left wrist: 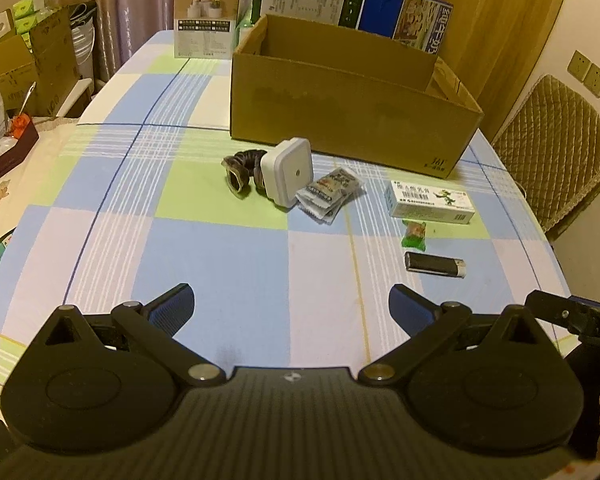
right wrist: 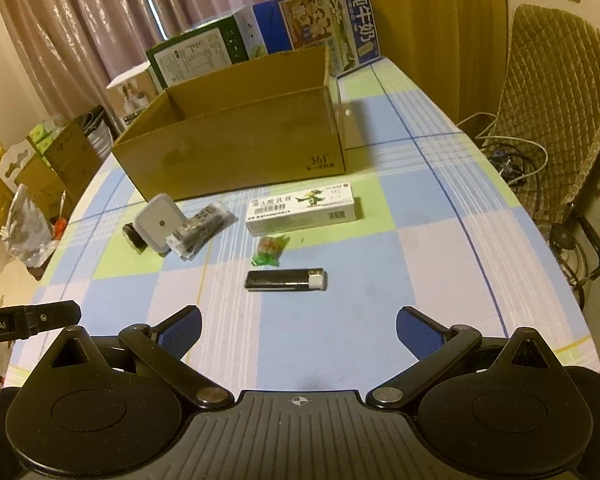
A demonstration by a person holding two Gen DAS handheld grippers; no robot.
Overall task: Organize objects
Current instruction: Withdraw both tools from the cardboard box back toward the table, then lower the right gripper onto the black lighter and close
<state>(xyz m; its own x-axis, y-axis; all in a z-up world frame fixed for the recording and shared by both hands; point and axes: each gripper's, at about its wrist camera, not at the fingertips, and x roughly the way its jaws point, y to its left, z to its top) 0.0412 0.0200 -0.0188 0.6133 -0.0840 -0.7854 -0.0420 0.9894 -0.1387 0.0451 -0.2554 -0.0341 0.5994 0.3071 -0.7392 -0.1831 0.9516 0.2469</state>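
Both tongs hover low over the near edge of the table (left wrist: pixel 220 248), spread wide and holding nothing: the left tongs (left wrist: pixel 290 312) and the right tongs (right wrist: pixel 299 330). Nearest the right tongs lies a black lighter (right wrist: pixel 285 280), stiff, light and smooth, probably best pinched across its narrow body. Beyond it sit a small green candy wrapper (right wrist: pixel 270 251), soft and crinkly, and a light medicine carton (right wrist: pixel 302 209), easy to crush. Farther left, foil sachets (left wrist: pixel 328 194) touch a white square device (left wrist: pixel 287 171) leaning on a dark coiled object (left wrist: pixel 242 168). The open cardboard box (left wrist: pixel 340 120) stands behind.
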